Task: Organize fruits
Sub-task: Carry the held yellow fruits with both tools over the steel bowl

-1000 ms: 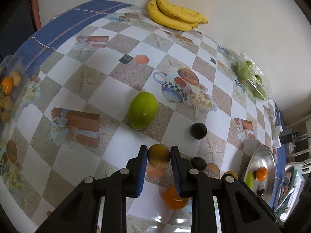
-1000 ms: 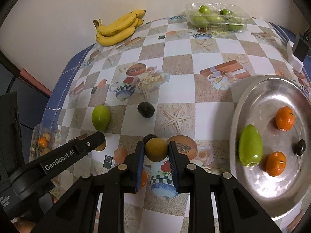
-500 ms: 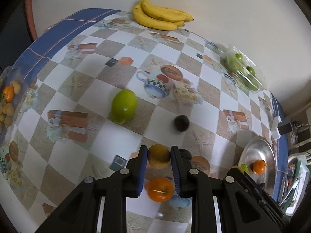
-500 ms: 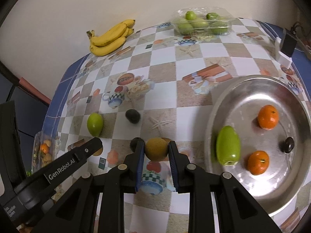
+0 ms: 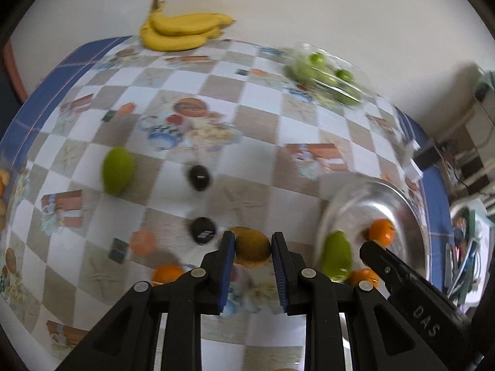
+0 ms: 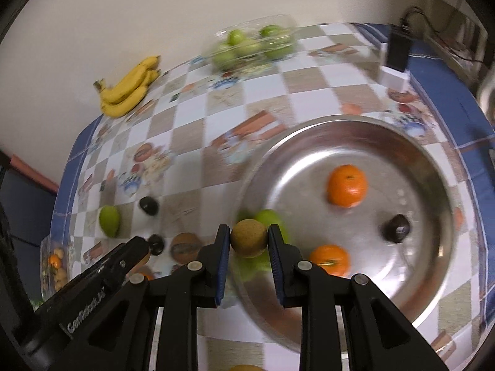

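Observation:
My left gripper is shut on a round brown-yellow fruit above the checkered tablecloth, just left of the steel tray. My right gripper is shut on a similar brown fruit over the tray's near left rim. Two oranges, a dark fruit and a green mango lie in the tray. On the cloth lie another green mango, two dark fruits and an orange.
A bunch of bananas lies at the far edge by the wall. A clear box of green fruit stands at the back. A black and white block sits at the far right corner. A bag of small fruits hangs off the left edge.
Both grippers have moved right towards the tray, each still holding its brown fruit. The right one now hangs over the tray's left rim, and the tray looks much larger.

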`<action>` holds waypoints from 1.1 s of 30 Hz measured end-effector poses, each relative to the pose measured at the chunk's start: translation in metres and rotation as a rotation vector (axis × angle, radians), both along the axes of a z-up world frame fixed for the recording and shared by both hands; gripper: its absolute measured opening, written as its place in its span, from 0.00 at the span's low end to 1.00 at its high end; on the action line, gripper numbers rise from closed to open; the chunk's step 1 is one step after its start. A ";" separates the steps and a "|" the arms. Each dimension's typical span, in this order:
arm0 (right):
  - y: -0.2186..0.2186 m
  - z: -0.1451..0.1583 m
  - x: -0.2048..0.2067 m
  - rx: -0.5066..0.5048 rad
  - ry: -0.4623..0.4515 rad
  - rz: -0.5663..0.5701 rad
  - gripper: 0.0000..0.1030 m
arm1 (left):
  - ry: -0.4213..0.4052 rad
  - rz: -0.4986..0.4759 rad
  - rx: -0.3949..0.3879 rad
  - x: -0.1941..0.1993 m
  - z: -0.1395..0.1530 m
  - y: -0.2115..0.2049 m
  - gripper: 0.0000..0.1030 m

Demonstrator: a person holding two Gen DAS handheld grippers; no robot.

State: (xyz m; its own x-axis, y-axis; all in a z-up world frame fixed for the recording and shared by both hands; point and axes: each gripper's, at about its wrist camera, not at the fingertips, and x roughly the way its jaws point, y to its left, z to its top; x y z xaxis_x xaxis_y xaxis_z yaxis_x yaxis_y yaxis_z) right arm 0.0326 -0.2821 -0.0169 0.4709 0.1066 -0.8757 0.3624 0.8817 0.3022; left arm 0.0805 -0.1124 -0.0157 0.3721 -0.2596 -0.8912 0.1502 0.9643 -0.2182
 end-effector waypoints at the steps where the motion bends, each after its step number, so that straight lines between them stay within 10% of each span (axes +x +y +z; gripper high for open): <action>1: -0.007 0.001 -0.003 -0.001 -0.001 -0.015 0.25 | -0.004 -0.014 0.003 -0.002 0.001 -0.007 0.25; 33: -0.102 -0.020 -0.005 -0.177 0.048 -0.178 0.25 | -0.086 -0.264 0.071 0.013 -0.017 -0.140 0.26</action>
State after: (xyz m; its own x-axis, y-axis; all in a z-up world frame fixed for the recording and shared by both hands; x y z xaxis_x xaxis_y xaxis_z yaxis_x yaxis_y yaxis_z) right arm 0.0279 -0.3837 -0.0368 0.4262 -0.1310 -0.8951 0.5267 0.8404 0.1278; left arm 0.0937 -0.2522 -0.0328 0.3752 -0.2960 -0.8784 0.4132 0.9017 -0.1273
